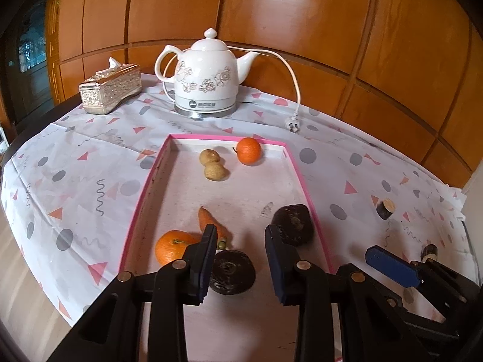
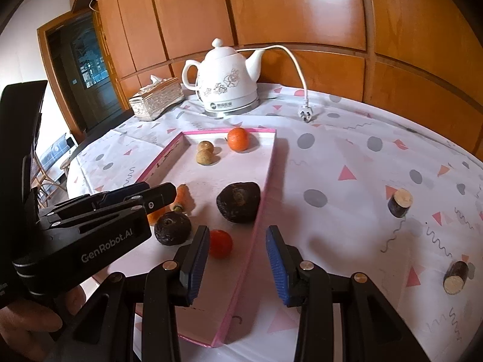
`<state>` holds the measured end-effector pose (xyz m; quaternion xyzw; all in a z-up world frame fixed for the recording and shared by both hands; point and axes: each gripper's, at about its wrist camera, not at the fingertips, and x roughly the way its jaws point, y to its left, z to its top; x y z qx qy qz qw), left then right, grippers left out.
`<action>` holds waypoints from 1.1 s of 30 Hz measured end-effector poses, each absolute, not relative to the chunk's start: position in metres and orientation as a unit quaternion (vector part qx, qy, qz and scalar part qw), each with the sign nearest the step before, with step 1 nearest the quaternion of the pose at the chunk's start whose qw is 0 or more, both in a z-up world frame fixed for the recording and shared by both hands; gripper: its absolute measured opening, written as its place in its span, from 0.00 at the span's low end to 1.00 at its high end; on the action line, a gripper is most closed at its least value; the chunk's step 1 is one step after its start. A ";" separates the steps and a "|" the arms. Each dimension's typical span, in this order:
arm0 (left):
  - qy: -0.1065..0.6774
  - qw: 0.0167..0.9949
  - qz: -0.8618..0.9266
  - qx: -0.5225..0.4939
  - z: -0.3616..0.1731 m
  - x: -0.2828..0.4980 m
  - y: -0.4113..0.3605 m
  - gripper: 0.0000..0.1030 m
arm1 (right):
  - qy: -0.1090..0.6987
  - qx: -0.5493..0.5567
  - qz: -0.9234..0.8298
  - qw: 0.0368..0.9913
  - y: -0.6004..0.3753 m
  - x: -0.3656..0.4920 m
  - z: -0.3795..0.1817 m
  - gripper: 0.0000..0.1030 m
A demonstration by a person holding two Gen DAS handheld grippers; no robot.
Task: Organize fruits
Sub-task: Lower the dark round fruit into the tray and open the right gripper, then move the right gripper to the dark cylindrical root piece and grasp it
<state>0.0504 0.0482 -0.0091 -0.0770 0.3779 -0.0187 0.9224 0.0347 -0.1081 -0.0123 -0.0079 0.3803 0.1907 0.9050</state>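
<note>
Lying in pink tray (image 1: pixel 145 187) (oranges (image 1: pixel 248 150), carrot (image 1: pixel 207 218))

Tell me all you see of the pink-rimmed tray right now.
The pink-rimmed tray is a shallow rectangular box, seemingly cardboard, with a white, scuffed floor. It lies flat on the patterned tablecloth before the kettle. Inside lie oranges, two small brown fruits, a carrot and two dark lumps. Neither tool touches it.

Glossy orange-brown wooden panels (image 1: pixel 302 30) line the wall behind the desk's (image 2: pixel 347 163) far edge and catch a bright glare. A dark glazed door (image 2: pixel 87 75) stands beyond its left corner, above pale wooden floor (image 1: pixel 18 271).
</note>
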 end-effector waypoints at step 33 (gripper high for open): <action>0.372 0.916 -0.148 -0.006 -0.002 0.033 -0.063 0.46 | 0.389 0.051 0.000 0.920 -0.242 0.024 -0.039 0.39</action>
